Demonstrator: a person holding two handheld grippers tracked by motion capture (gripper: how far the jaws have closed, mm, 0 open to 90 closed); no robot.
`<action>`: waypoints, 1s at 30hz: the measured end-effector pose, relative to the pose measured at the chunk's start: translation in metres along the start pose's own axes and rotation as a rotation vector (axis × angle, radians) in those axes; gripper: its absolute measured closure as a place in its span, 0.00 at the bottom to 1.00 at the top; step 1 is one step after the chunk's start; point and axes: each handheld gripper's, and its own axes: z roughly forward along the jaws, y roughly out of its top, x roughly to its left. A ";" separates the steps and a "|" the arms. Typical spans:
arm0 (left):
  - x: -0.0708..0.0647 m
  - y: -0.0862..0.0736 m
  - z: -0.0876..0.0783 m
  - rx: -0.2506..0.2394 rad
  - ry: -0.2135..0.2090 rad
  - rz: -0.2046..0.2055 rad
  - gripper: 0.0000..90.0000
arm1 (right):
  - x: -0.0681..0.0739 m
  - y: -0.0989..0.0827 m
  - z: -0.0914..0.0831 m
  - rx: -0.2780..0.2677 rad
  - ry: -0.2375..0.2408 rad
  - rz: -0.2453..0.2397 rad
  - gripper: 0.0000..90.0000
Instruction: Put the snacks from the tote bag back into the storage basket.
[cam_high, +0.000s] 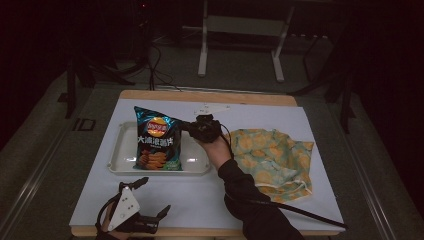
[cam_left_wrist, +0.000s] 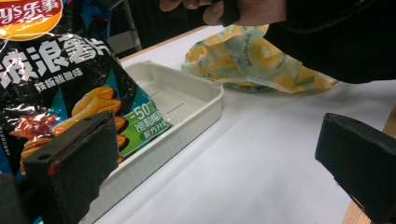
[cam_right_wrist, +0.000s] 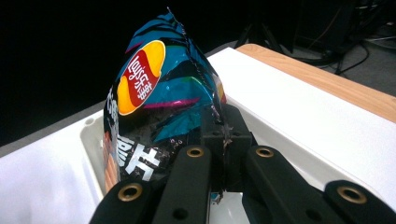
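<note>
White paper covers the table (cam_high: 200, 200), and the wood shows along the far edge. On the paper, at the right side, a yellow and green cloth (cam_high: 272, 160) lies flat and wrinkled. It is just beside the person's right hand (cam_high: 216, 149).

A white tray (cam_high: 117, 162) sits left of the cloth. It is a shallow plastic tray with a low rim.

Next comes the chip bag (cam_high: 156, 141). It is shiny, dark and blue, with a red and yellow badge near the top and chips drawn at the bottom. The bag stands up in the tray, and its bottom end is down inside the tray.

The right gripper (cam_high: 204, 128) is by the right edge of the bag, near the top. In the right gripper view, its two black jaws are pinched tight on the crinkly side seam of the bag (cam_right_wrist: 159, 112). The seam sticks out between the pads (cam_right_wrist: 224, 135). So this gripper is holding the bag.

The left gripper (cam_high: 156, 202) is at the near edge of the table, well apart from the tray. In the left gripper view, its two black jaws stand wide apart. Nothing is between them, just bare white paper. They touch nothing.
</note>
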 end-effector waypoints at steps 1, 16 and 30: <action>0.000 0.000 0.000 -0.001 -0.001 -0.002 0.00 | -0.006 0.000 0.004 0.021 -0.012 -0.003 1.00; 0.000 0.000 0.001 0.000 -0.014 -0.006 0.00 | -0.041 -0.007 0.028 0.098 -0.035 0.058 0.99; 0.000 0.000 0.001 -0.001 -0.018 -0.005 0.00 | -0.054 -0.011 0.040 0.165 -0.068 0.048 0.92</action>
